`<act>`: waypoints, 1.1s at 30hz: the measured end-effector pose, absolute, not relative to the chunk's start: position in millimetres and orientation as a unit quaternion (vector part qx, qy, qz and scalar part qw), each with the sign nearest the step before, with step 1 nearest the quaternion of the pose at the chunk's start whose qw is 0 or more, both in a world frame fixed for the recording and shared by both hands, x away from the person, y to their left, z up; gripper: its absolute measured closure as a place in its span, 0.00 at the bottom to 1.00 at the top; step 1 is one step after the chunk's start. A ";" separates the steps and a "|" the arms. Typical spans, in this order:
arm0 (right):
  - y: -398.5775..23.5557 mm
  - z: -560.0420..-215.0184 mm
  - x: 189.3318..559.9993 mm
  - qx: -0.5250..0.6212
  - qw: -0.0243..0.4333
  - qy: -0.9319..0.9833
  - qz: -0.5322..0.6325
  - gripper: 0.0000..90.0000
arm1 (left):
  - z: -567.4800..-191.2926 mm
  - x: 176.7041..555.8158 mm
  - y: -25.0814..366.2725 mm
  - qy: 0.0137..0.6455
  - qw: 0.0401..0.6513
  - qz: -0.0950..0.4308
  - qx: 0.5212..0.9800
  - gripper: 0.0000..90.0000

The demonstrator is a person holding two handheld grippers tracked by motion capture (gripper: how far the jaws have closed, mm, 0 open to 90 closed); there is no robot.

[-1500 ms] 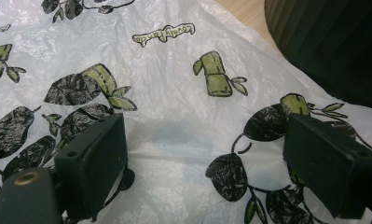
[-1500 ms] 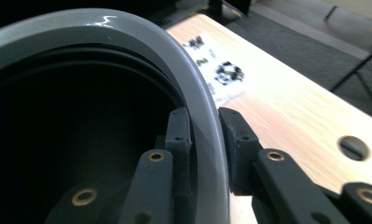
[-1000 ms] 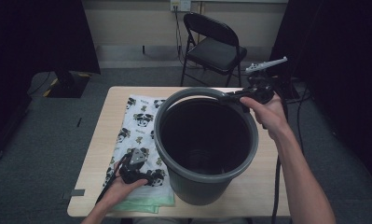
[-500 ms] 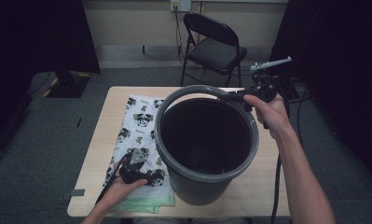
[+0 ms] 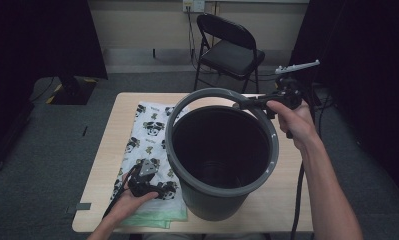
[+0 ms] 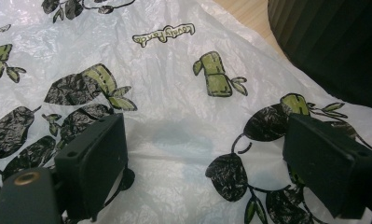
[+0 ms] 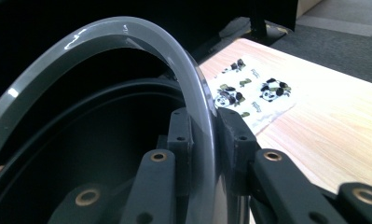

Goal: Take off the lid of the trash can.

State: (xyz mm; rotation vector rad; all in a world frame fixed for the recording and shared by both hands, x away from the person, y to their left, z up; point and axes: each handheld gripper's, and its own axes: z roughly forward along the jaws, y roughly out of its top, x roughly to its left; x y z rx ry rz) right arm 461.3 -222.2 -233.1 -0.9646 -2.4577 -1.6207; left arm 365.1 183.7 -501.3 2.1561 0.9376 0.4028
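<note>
Grey plastic ring (image 5: 187, 107) is sitting clamped in my right jaws (image 7: 207, 140) at the bucket's (image 5: 212, 200) two o'clock; my left jaws (image 6: 207, 158) are gaping over the panda-print bag (image 6: 174, 93).

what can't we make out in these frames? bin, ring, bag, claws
- Bin floor: high view, dark, contents unclear.
- Grey ring: right gripper view, cut off at the left edge; right claw shut on it.
- Panda bag: high view, right edge hidden behind the bin.
- Left claw: open over the bag; contact unclear.
</note>
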 end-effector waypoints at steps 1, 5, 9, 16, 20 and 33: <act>-223.5 -232.5 461.2 -0.311 0.023 -0.792 -0.525 0.85 | -501.3 365.2 183.7 0.365 0.369 0.157 0.840 0.15; -224.9 -232.1 461.0 -0.310 0.029 -0.790 -0.528 0.85 | -501.3 365.2 183.7 0.365 0.369 0.157 0.840 0.15; -227.3 -230.7 460.0 -0.308 0.033 -0.783 -0.540 0.85 | -501.3 365.2 183.7 0.365 0.370 0.157 0.840 0.15; -228.6 -227.5 459.2 -0.302 0.043 -0.775 -0.553 0.85 | -501.3 365.2 183.7 0.365 0.370 0.157 0.840 0.15; -230.9 -226.6 460.3 -0.308 0.047 -0.772 -0.554 0.85 | -501.3 365.2 183.7 0.365 0.369 0.157 0.840 0.15; -226.9 -236.5 482.6 -0.362 0.037 -0.753 -0.548 0.86 | -501.3 365.3 183.8 0.365 0.370 0.157 0.840 0.15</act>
